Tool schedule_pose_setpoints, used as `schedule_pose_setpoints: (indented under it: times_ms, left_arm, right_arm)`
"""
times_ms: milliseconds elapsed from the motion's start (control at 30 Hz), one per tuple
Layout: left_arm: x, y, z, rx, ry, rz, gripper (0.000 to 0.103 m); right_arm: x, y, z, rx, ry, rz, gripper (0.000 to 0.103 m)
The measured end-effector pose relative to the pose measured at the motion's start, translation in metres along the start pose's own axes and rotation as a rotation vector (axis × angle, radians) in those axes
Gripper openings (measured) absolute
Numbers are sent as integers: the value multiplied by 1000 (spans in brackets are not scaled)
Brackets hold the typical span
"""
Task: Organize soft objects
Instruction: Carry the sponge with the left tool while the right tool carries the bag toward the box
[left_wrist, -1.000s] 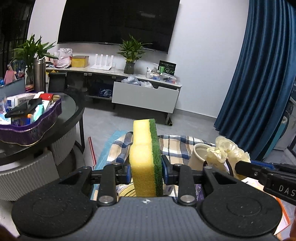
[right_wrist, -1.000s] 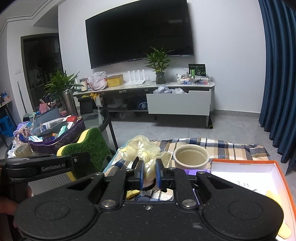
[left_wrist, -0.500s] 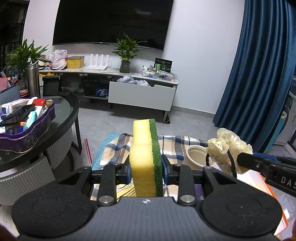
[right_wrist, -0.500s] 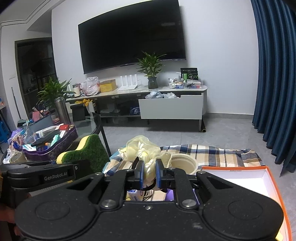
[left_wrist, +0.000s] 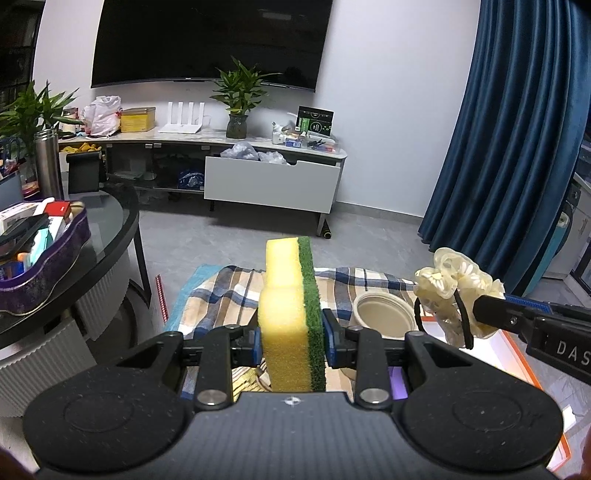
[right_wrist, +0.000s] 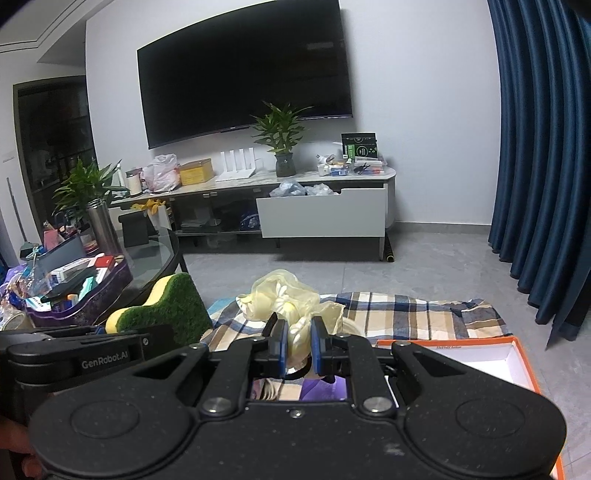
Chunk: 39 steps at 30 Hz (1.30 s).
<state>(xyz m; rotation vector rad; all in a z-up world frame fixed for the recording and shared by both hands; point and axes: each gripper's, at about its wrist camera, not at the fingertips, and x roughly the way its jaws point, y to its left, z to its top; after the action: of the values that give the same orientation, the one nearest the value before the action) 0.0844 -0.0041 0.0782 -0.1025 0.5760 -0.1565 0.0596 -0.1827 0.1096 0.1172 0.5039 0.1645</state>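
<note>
Porous foam sponge (left_wrist: 291, 317), checked cloth (left_wrist: 229, 291)

sponge (left_wrist: 291, 317) yellow-green | cloth (right_wrist: 406, 310) blue-tan plaid | curtain (left_wrist: 517, 129) navy

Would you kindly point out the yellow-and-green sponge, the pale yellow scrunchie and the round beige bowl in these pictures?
Yellow-and-green sponge (left_wrist: 282, 314): left wrist view, on its yellow foam face.
Pale yellow scrunchie (right_wrist: 284, 295): right wrist view, on its gathered sheer fabric.
Round beige bowl (left_wrist: 382, 314): left wrist view, on its inner floor.
</note>
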Motion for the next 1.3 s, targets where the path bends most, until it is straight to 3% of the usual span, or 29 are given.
schedule_pose_setpoints:
  times_ms: [1300]
  left_arm:
    - [36, -30, 17, 58, 37, -1, 31]
  right_arm:
    - [39, -38, 13, 26, 25, -67, 16]
